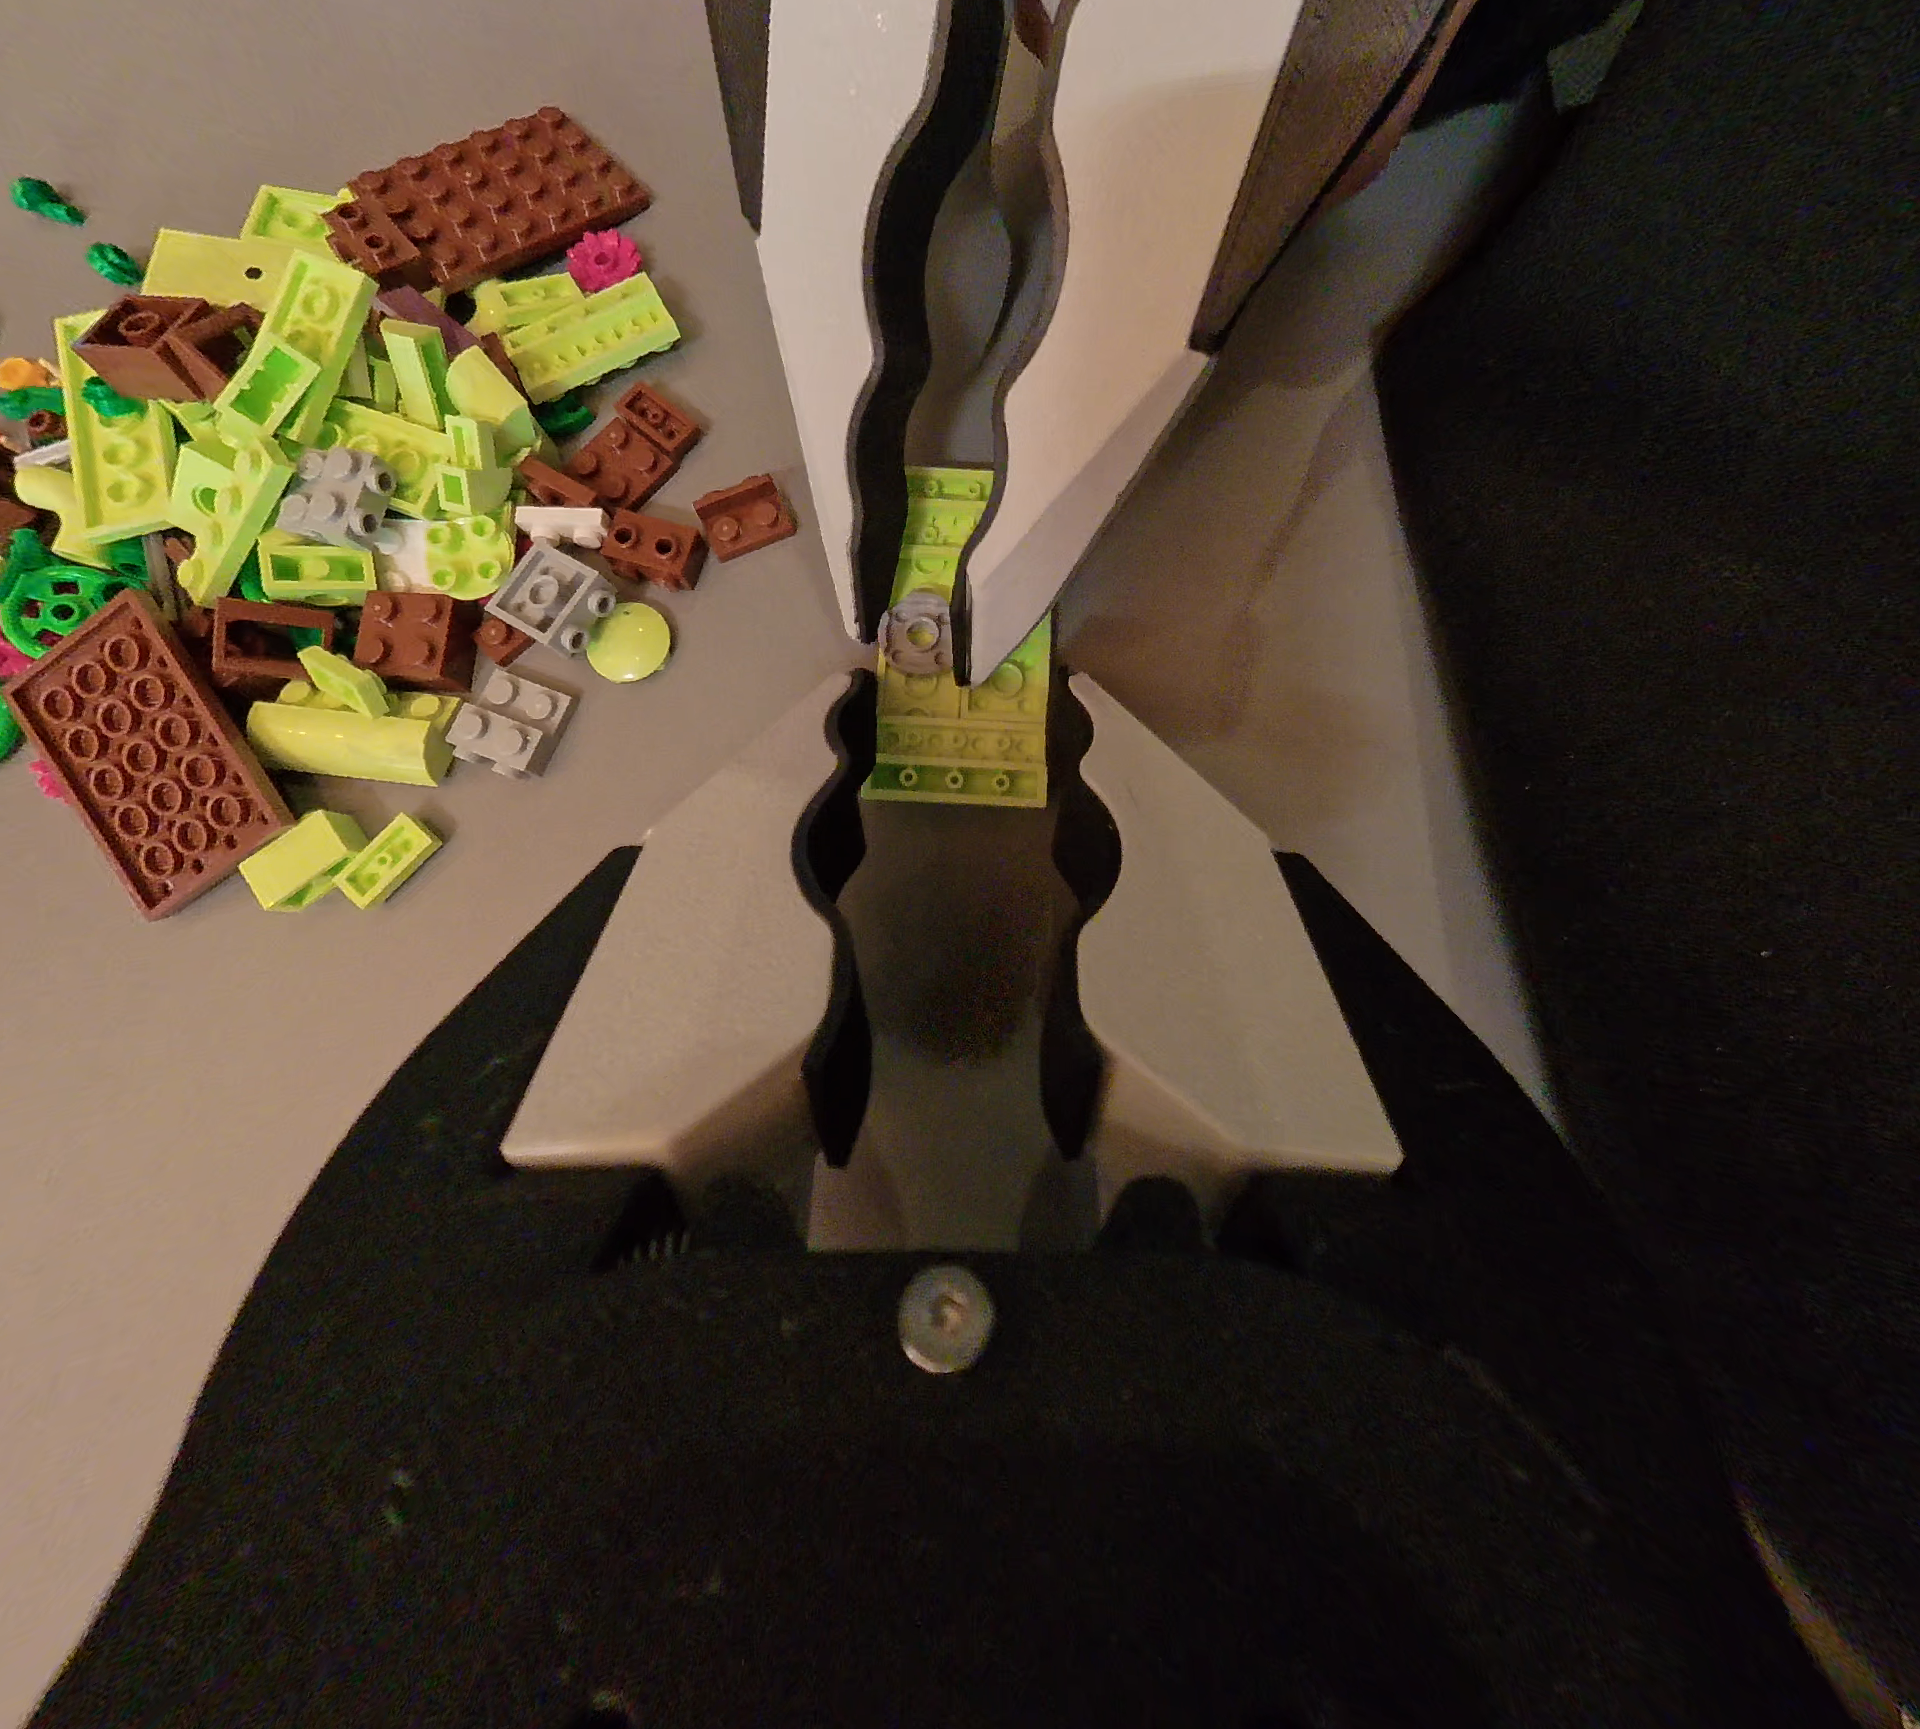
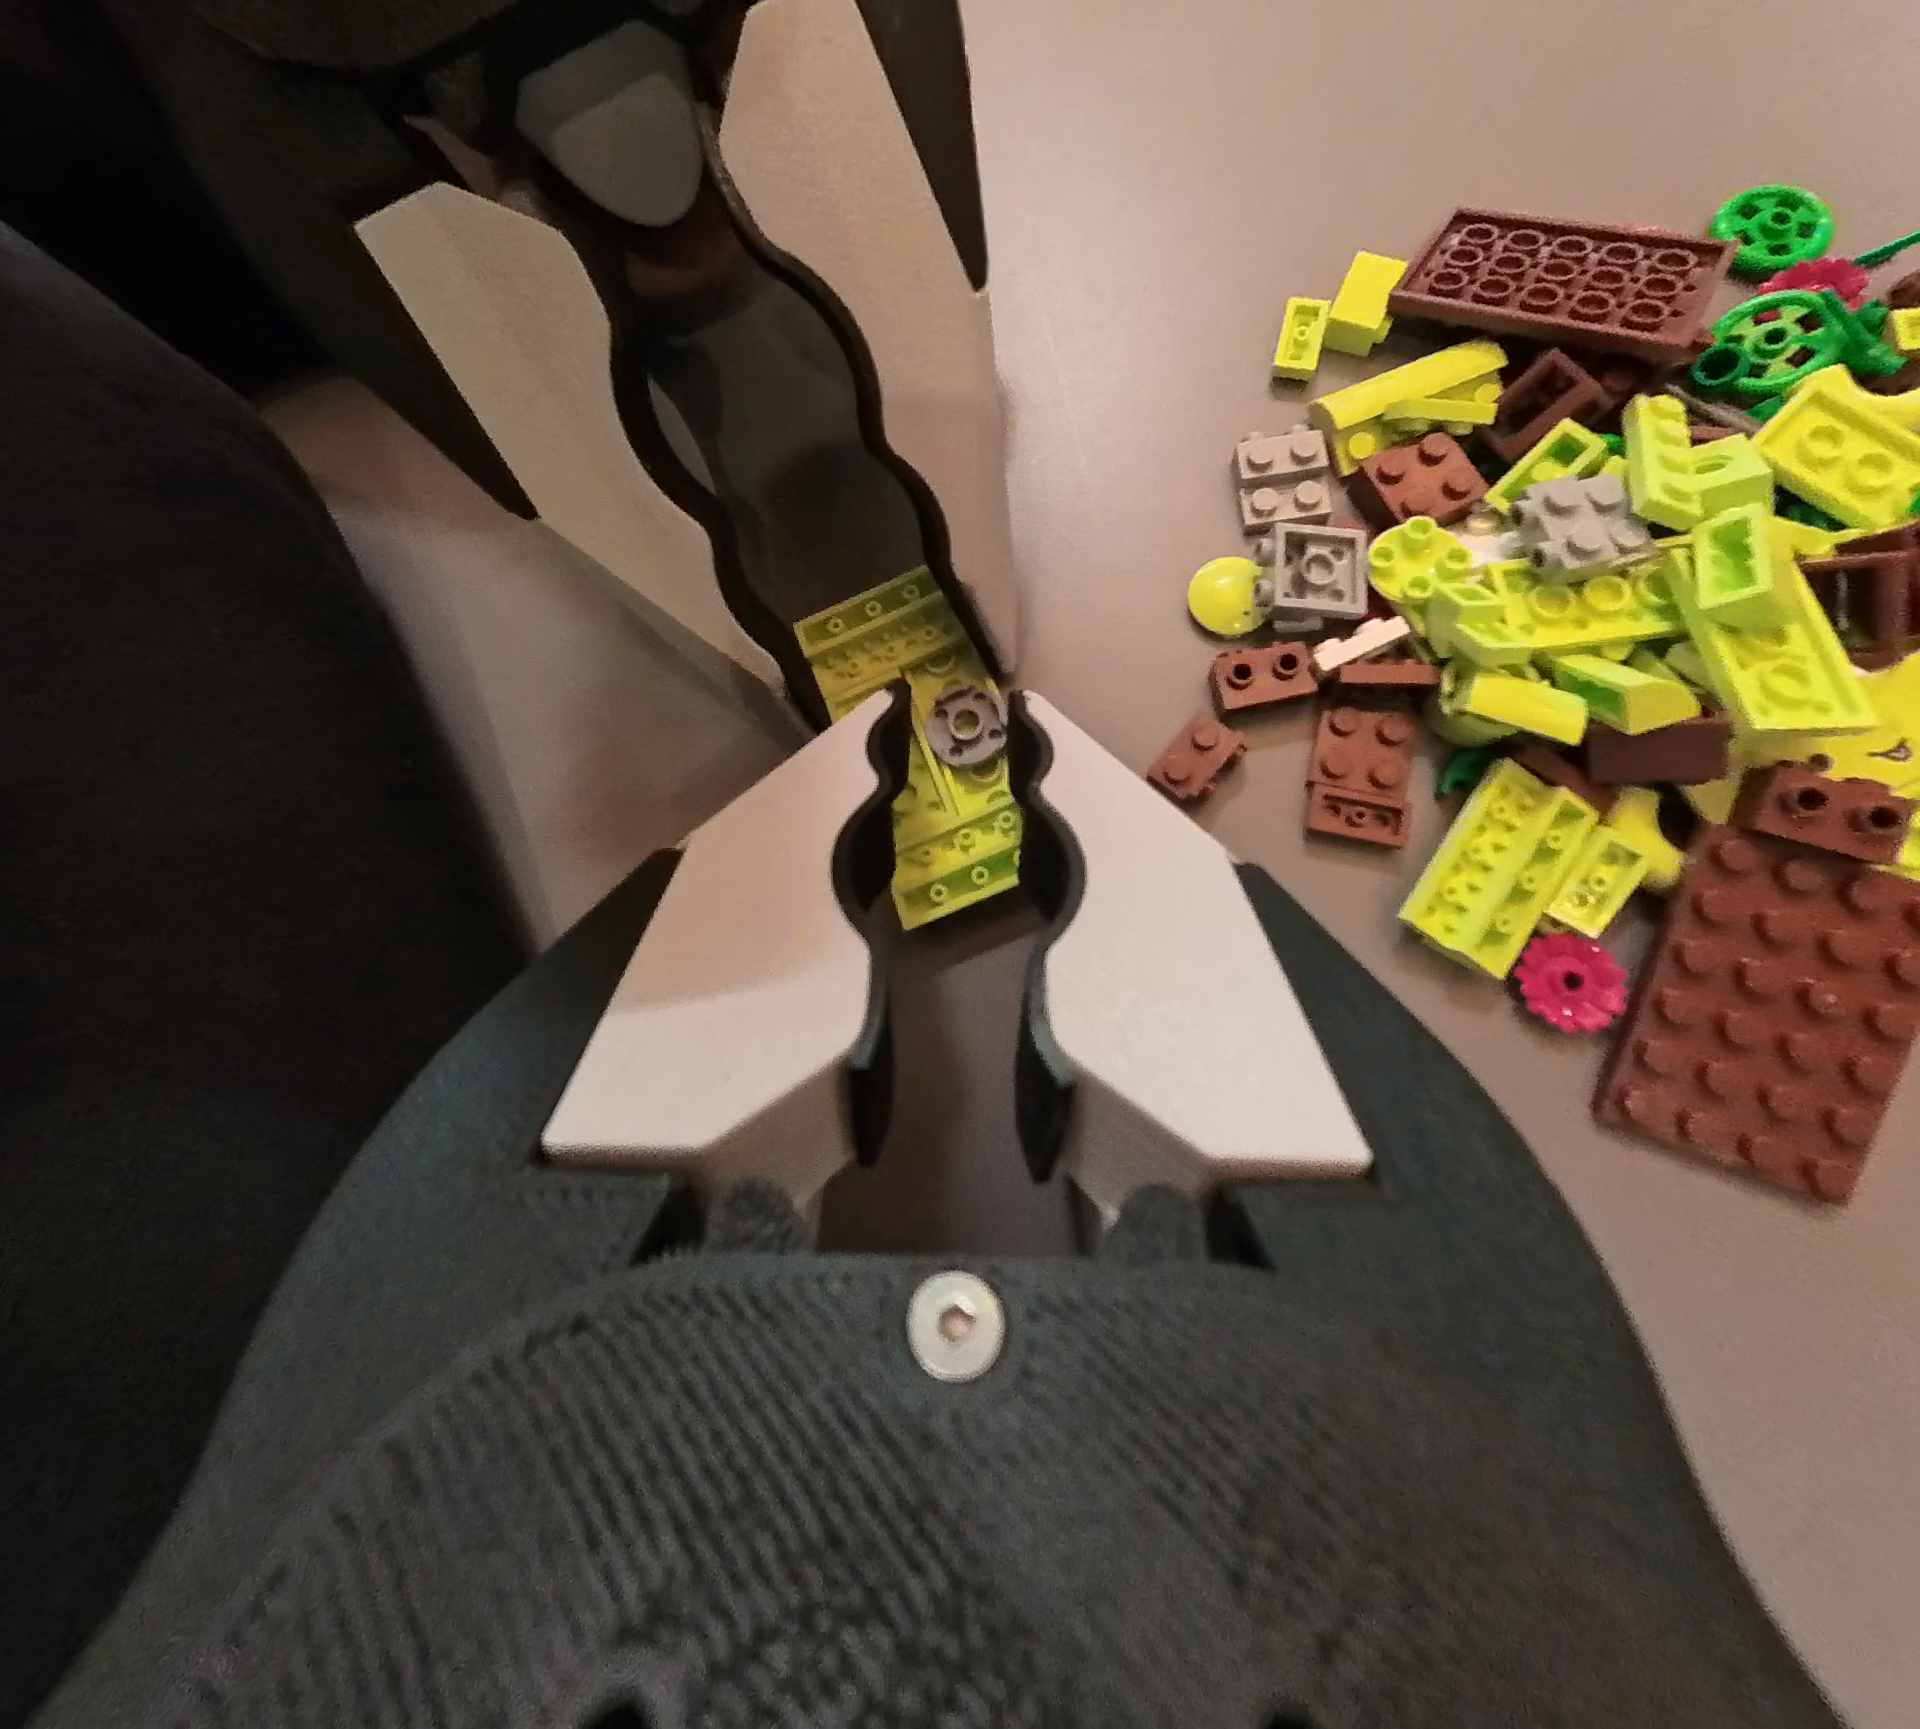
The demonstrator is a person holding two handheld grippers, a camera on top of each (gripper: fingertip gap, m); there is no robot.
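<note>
My left gripper (image 1: pixel 961 692) is shut on a lime green assembly of stacked plates (image 1: pixel 961 749), gripping its two long sides. My right gripper (image 1: pixel 920 651) comes in from the opposite side, tip to tip with the left. It is shut on a small grey round plate (image 1: pixel 914 640) that sits on top of the lime assembly. In the right wrist view my right gripper (image 2: pixel 956 708) has the grey round plate (image 2: pixel 966 723) between its fingertips. The lime assembly (image 2: pixel 956 838) runs under it into the left gripper (image 2: pixel 904 677) beyond.
A pile of loose lime, brown, grey and green bricks (image 1: pixel 343 516) lies on the grey table (image 1: pixel 312 17), left of the grippers, and right of them in the right wrist view (image 2: pixel 1621 619). A large brown studded plate (image 2: pixel 1787 1004) lies at its edge. Black cloth (image 1: pixel 1714 744) lies on the other side. My left and right fingertips are right by each other.
</note>
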